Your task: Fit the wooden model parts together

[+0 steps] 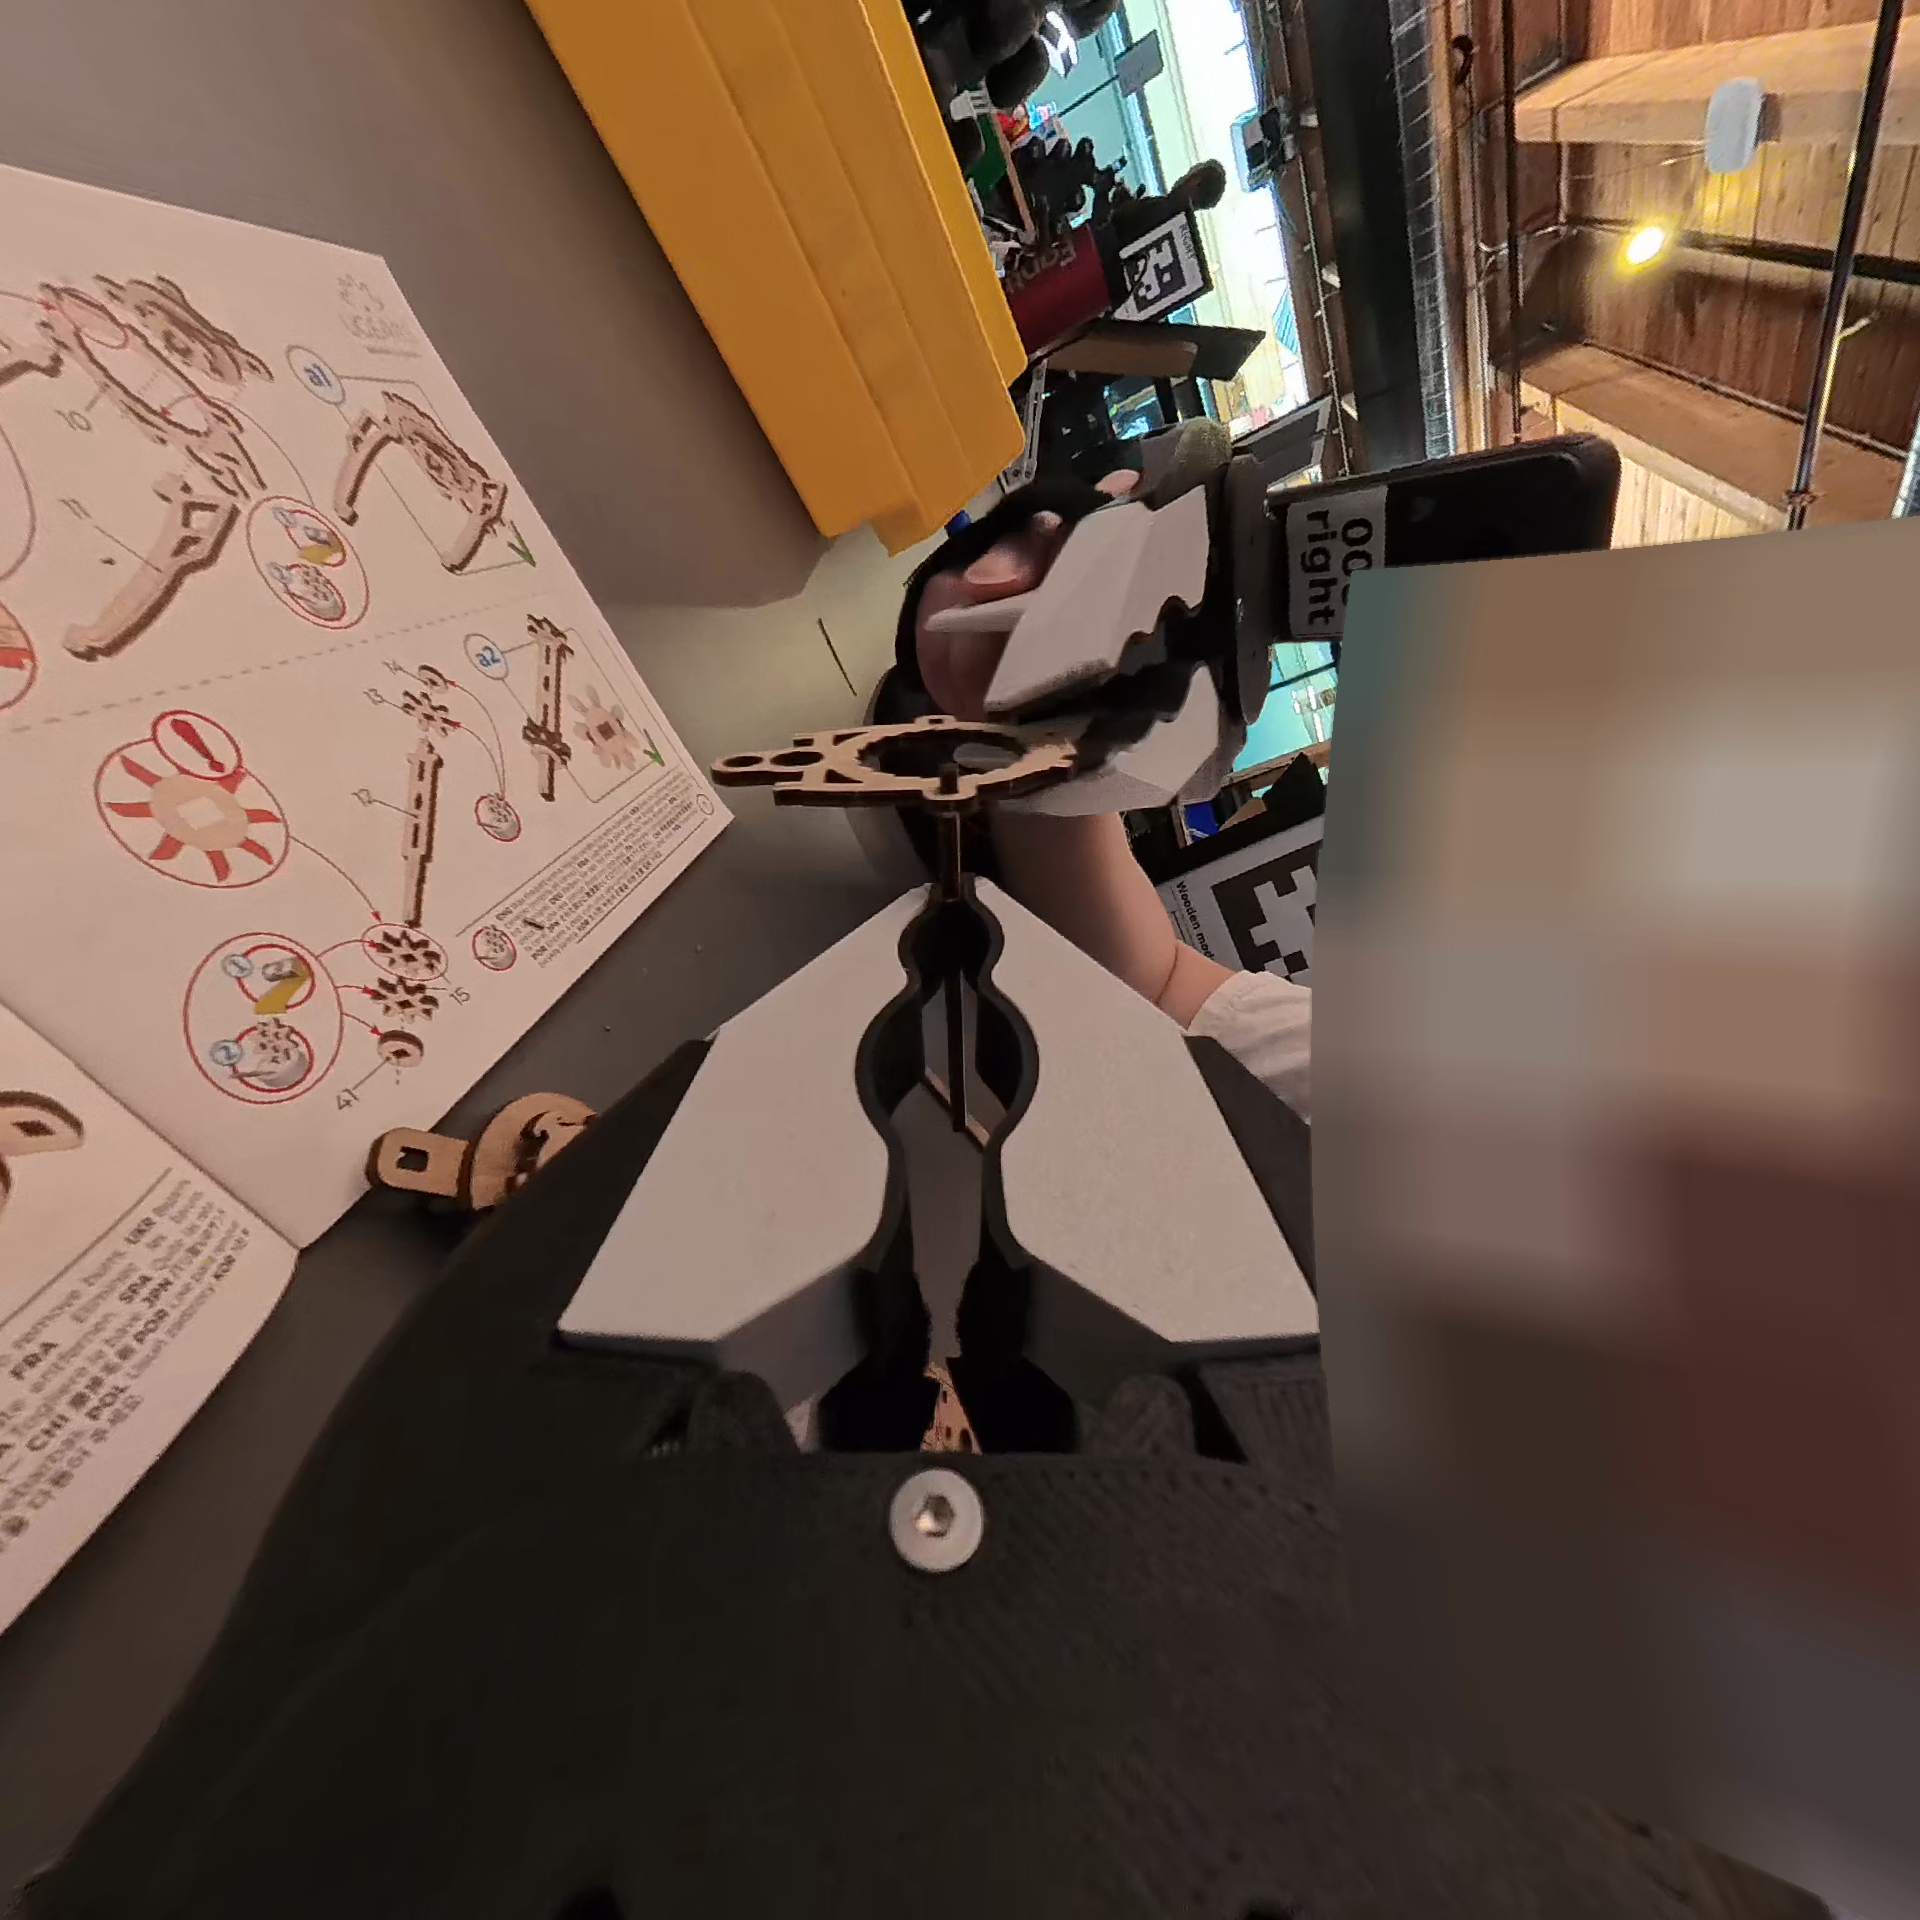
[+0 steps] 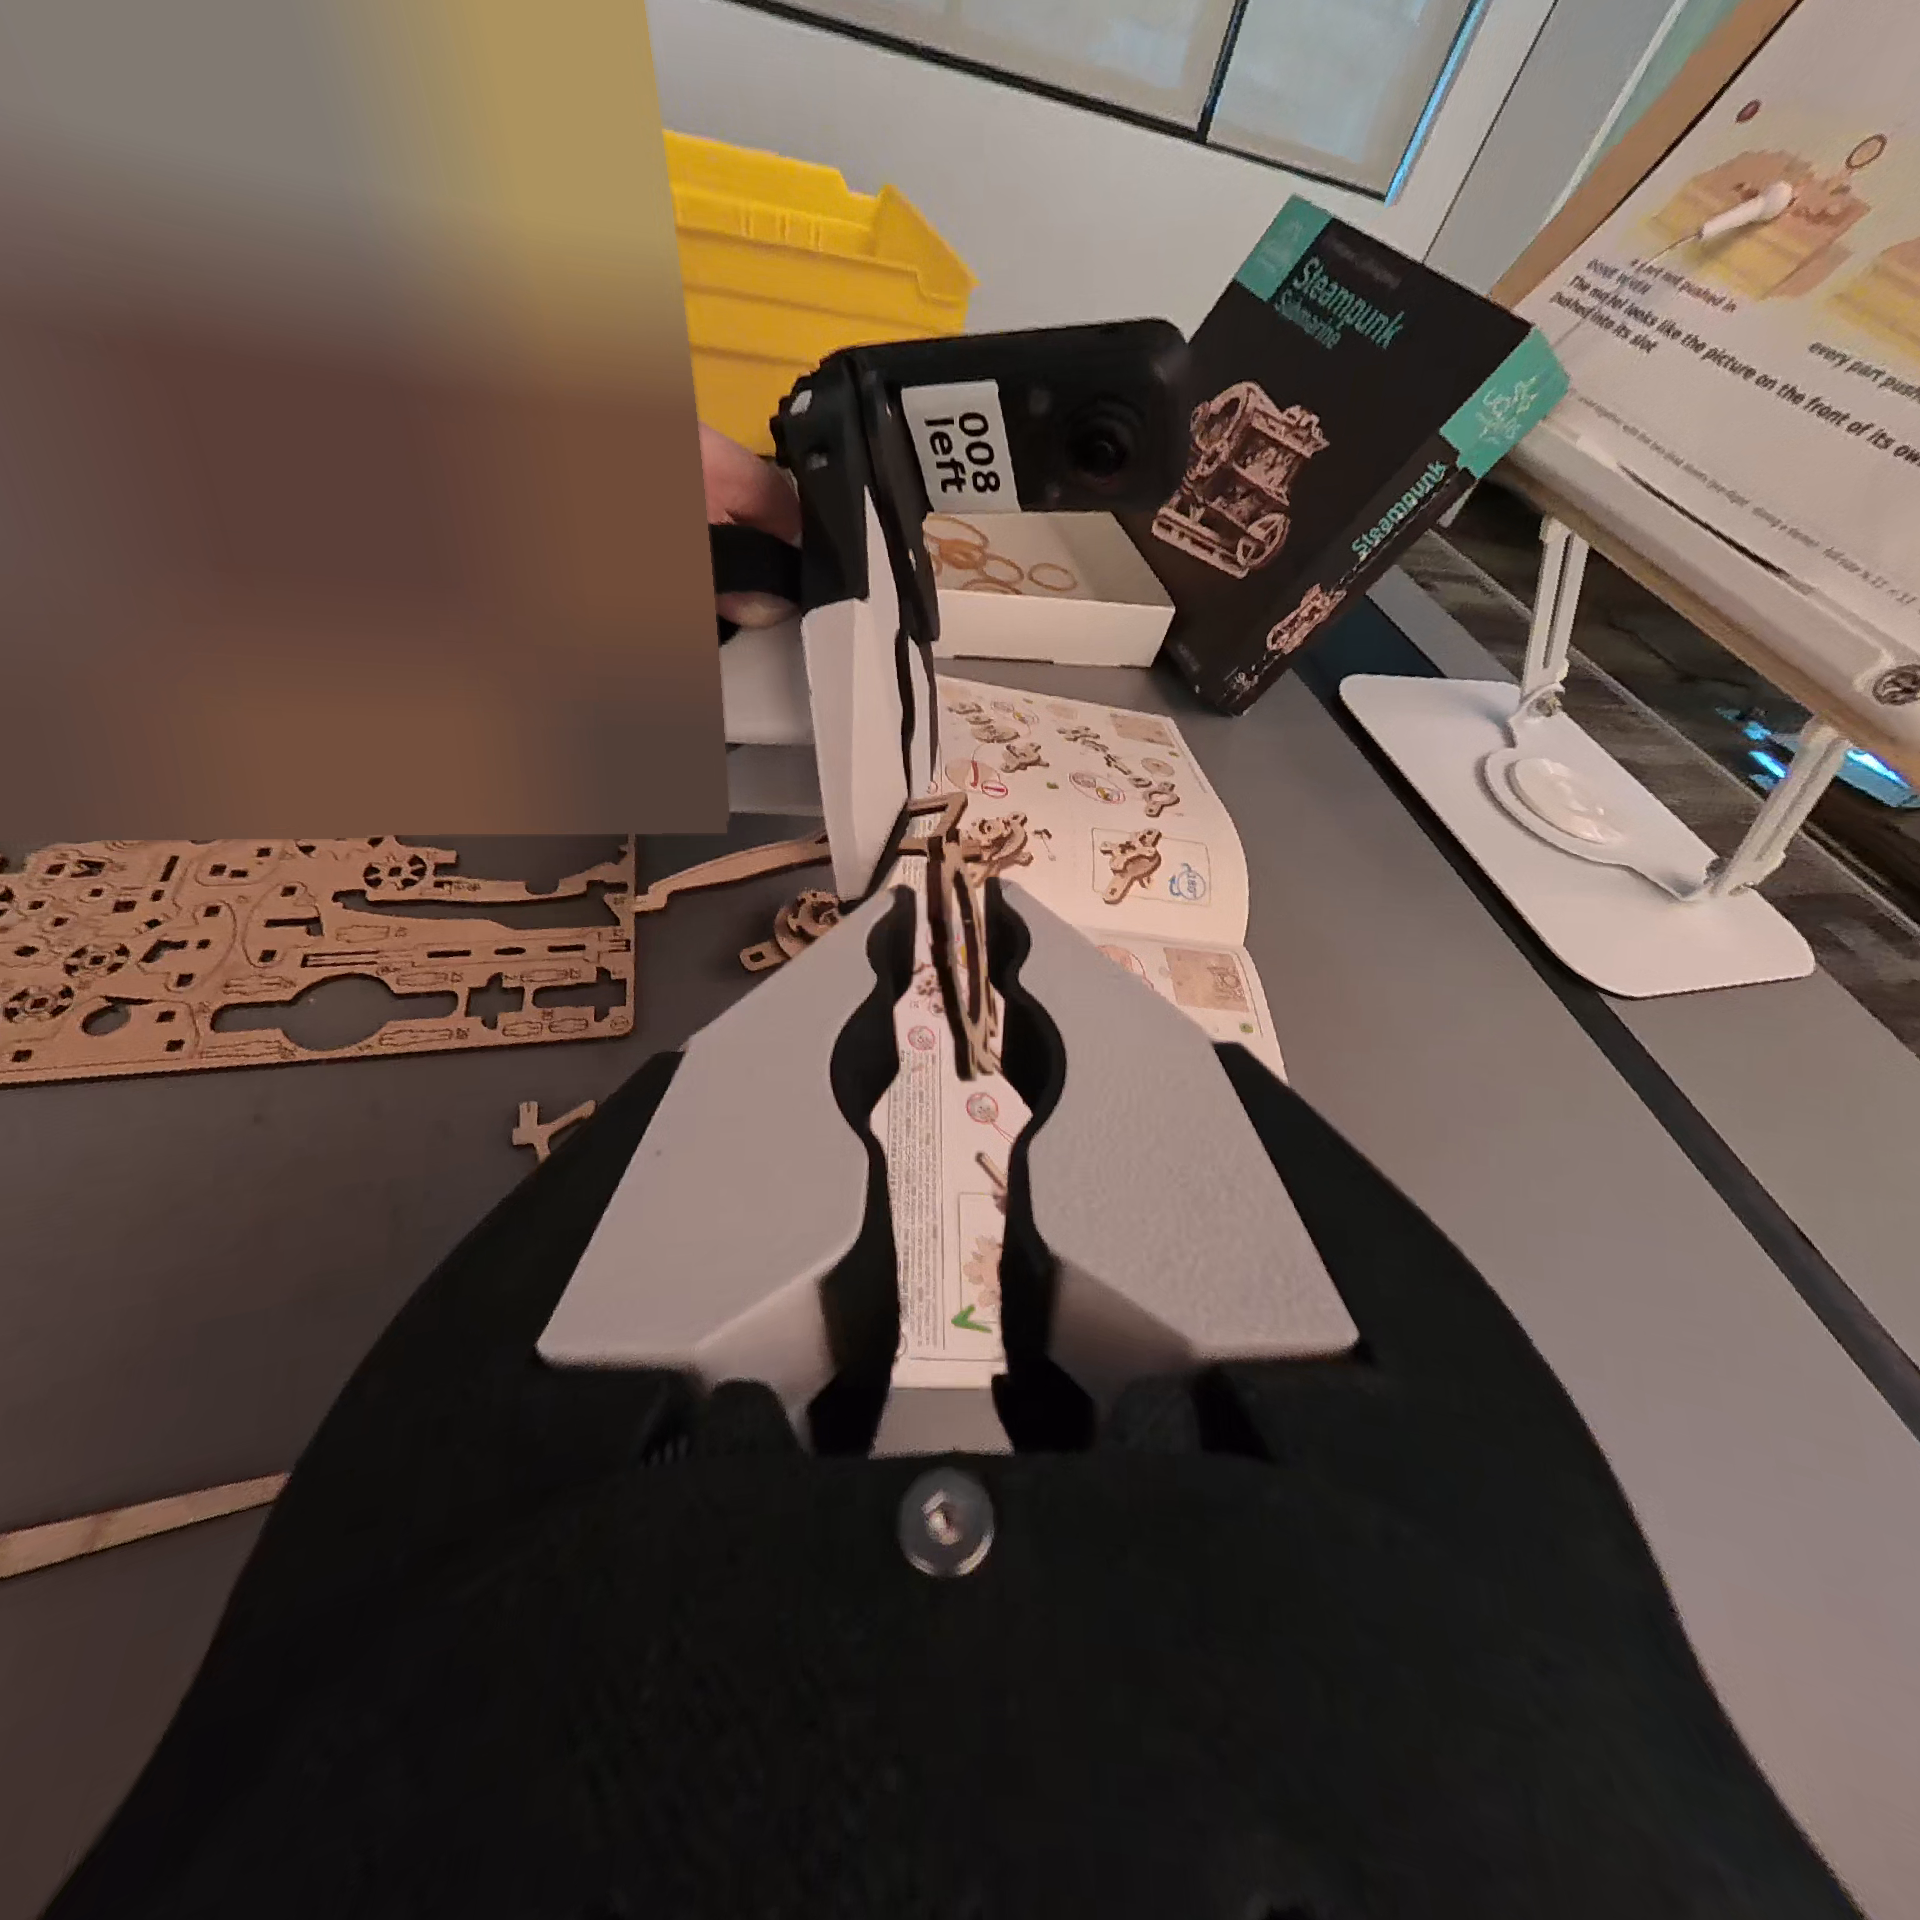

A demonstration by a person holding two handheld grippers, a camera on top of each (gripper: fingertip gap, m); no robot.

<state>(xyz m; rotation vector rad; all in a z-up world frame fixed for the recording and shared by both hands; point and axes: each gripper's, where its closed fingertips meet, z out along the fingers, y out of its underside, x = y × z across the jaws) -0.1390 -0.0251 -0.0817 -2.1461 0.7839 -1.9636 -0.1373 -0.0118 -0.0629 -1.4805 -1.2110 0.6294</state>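
My left gripper (image 1: 948,896) is shut on a thin wooden strip (image 1: 951,852), seen edge-on between its white fingers. My right gripper (image 1: 1023,743) comes in from the upper right, shut on a flat wooden ring part (image 1: 821,767). The strip's tip pokes up through the ring part's opening. In the right wrist view my right gripper (image 2: 951,896) grips the ring part (image 2: 961,977) edge-on. The left gripper (image 2: 899,852) points down just beyond it, and the strip (image 2: 935,816) meets the ring part there.
An open instruction booklet (image 1: 312,623) lies on the grey table, with a loose wooden part (image 1: 478,1153) at its edge. A yellow bin (image 1: 810,260) stands behind. A punched wooden sheet (image 2: 312,956), a kit box (image 2: 1351,468), a white tray of rings (image 2: 1039,603) and a white stand (image 2: 1558,831) surround the spot. The tips of both grippers are at nearly the same place.
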